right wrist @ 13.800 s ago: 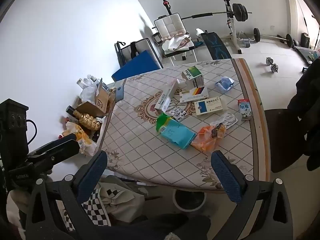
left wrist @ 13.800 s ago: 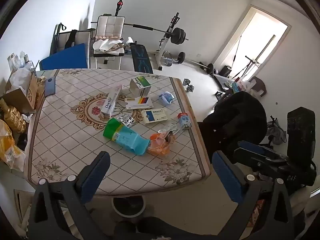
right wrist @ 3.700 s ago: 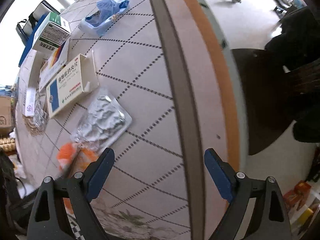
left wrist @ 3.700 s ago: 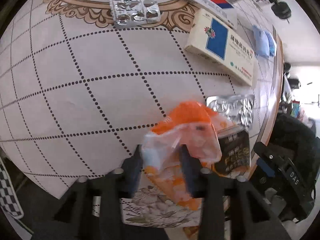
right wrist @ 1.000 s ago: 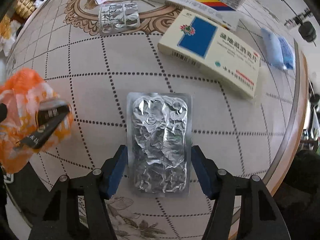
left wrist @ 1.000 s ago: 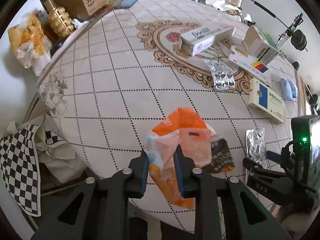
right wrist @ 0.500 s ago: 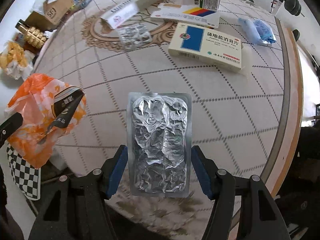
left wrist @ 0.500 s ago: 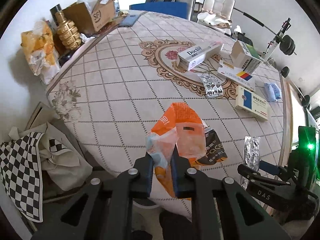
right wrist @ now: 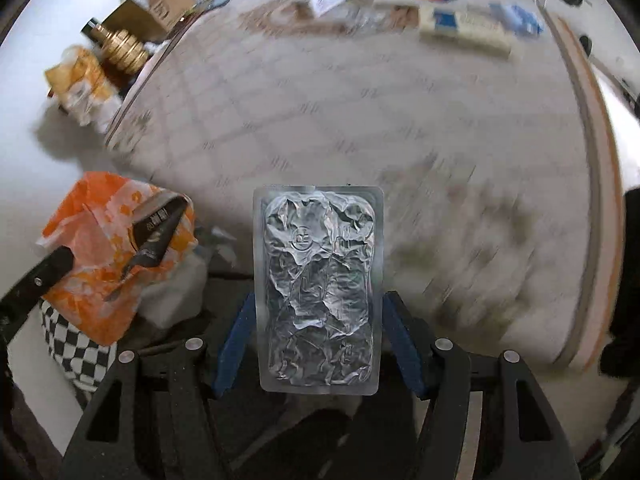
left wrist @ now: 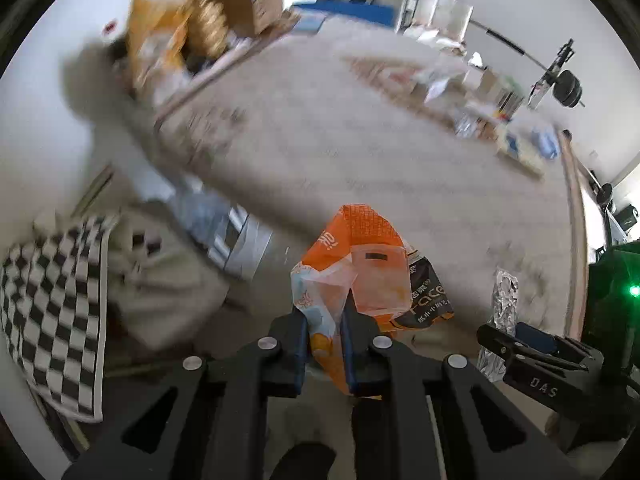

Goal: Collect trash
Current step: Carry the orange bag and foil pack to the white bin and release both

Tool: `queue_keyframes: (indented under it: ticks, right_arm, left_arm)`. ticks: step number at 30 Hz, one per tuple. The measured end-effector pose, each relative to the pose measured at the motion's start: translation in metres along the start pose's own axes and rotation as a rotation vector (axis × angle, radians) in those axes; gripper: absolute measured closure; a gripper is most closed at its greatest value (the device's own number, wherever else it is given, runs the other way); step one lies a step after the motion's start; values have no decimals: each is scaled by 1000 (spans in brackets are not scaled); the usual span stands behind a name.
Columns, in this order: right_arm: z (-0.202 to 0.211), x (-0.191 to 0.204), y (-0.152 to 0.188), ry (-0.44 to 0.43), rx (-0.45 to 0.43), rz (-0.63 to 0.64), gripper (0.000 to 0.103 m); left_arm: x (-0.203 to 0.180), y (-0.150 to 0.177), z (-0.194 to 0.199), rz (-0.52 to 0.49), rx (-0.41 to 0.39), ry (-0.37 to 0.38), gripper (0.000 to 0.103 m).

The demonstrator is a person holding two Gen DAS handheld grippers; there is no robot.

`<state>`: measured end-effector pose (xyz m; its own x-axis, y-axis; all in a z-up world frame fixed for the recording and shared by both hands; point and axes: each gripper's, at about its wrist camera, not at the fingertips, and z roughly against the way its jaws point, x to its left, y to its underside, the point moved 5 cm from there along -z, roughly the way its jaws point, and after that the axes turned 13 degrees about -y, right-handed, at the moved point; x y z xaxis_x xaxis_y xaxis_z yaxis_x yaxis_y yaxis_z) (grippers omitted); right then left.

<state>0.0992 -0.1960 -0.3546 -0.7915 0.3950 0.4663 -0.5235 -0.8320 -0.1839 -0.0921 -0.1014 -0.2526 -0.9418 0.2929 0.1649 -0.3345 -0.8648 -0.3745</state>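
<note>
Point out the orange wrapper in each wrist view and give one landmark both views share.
Left wrist view: the orange wrapper sits low at centre, pinched in the left gripper.
Right wrist view: the orange wrapper is at the left edge, level with the blister pack held in the right gripper.
Shared landmark: the checkered cloth at lower left in both.
</note>
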Motion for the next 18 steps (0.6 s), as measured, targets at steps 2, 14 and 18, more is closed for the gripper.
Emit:
queue_keyframes:
  ticks: [2, 14, 18]
  right_arm:
    - [-26, 5, 30, -9, 34, -20, 37]
    - [-247, -73, 119, 33, 167, -113, 37]
    - [-328, -110, 123, 38, 176, -103, 37]
  left_arm:
    - [16, 25, -19, 9, 52, -2, 91]
    - [-18, 115, -263, -12, 324, 19, 91]
    - [-47, 132, -341, -38, 368, 53, 85]
